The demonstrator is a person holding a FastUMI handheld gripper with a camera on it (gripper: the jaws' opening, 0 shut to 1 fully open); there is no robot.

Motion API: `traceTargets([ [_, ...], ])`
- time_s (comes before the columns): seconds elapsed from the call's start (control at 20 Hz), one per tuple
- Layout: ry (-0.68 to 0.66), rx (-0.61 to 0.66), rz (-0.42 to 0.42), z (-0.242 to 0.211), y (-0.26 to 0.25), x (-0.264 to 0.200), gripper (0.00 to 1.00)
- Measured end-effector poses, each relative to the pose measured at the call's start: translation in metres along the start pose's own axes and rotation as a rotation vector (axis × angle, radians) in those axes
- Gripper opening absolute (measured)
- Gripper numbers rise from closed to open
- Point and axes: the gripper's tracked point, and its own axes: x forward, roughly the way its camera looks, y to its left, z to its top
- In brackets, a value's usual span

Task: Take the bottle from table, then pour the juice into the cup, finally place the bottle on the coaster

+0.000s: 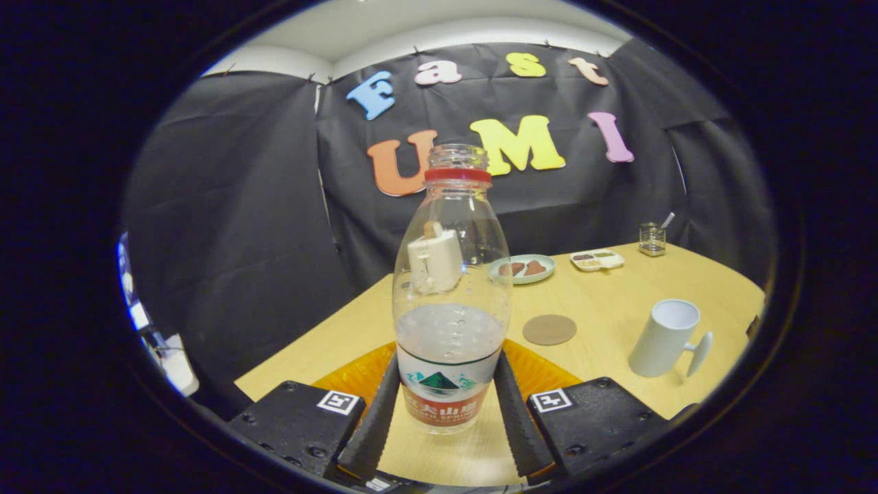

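Observation:
A clear plastic bottle [449,302] with a red neck ring and no cap stands upright between my fingers. Pale liquid fills it to roughly the midpoint, just above its label. My gripper [446,363] is shut on the bottle, with both fingers pressing on the label's sides. The bottle's base seems to hang slightly above the wooden table [603,309]. Beyond the right finger, a round brown coaster [549,329] lies flat on the table. A white cup [664,337] with its handle turned right stands farther right of the coaster.
An orange mat [346,376] lies under and behind the bottle. At the table's far side sit a pale plate [524,269] holding brown pieces, a small white tray [597,259] and a glass holder [652,239]. The table's left edge runs close beside the left finger.

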Motion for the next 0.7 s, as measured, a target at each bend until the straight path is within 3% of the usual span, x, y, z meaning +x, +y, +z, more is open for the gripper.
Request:
traceTargets([
  [0.25, -0.009, 0.277, 0.096, 0.007, 0.005, -0.001, 0.76],
  [0.7, -0.056, 0.769, 0.113, 0.02, -0.035, 0.004, 0.75],
])
